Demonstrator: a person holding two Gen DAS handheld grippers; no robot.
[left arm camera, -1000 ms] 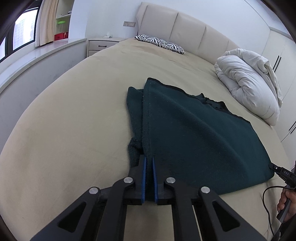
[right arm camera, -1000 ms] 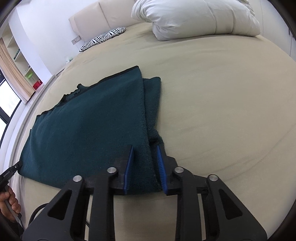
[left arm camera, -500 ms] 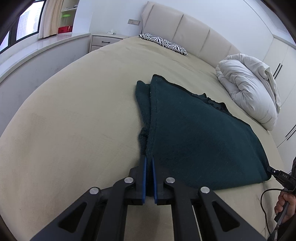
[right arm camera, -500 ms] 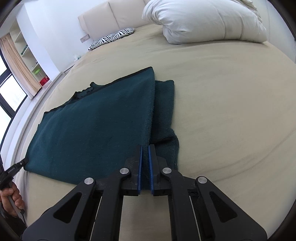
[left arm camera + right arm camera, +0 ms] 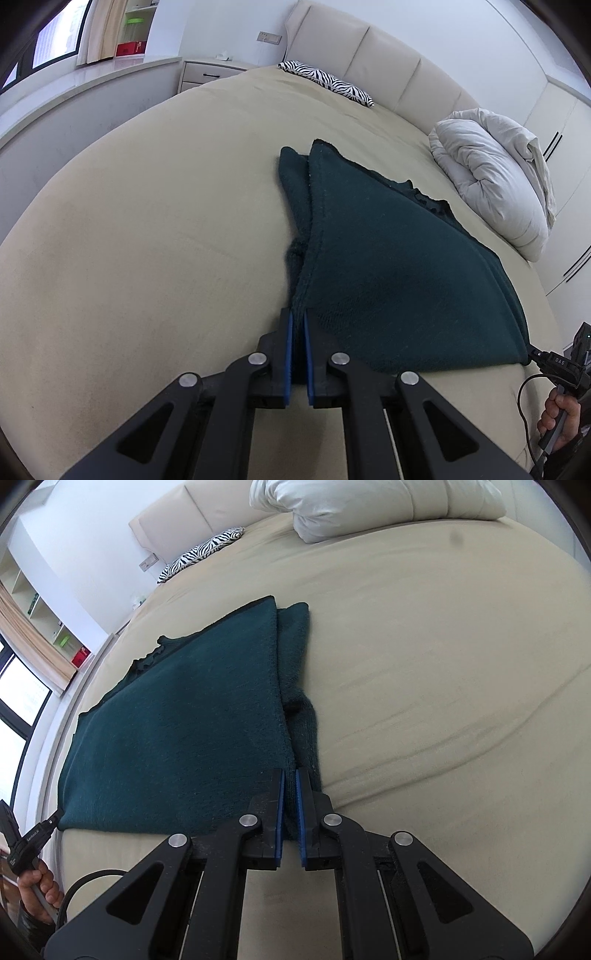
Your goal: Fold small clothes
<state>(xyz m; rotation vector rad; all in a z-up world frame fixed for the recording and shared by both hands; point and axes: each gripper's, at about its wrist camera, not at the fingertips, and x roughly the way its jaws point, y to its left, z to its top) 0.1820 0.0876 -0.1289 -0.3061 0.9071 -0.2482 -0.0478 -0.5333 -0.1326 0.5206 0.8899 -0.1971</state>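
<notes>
Beige-sheeted bed [image 5: 147, 229] with a dark teal fleece garment [image 5: 388, 266] spread across it.
The garment lies flat near the bed's front edge, one long side folded under. A rumpled white duvet [image 5: 495, 177] and a zebra-striped pillow [image 5: 325, 79] sit by the headboard. The left gripper [image 5: 297, 332] pinches one near corner; the right gripper [image 5: 290, 794] pinches the opposite near corner.
</notes>
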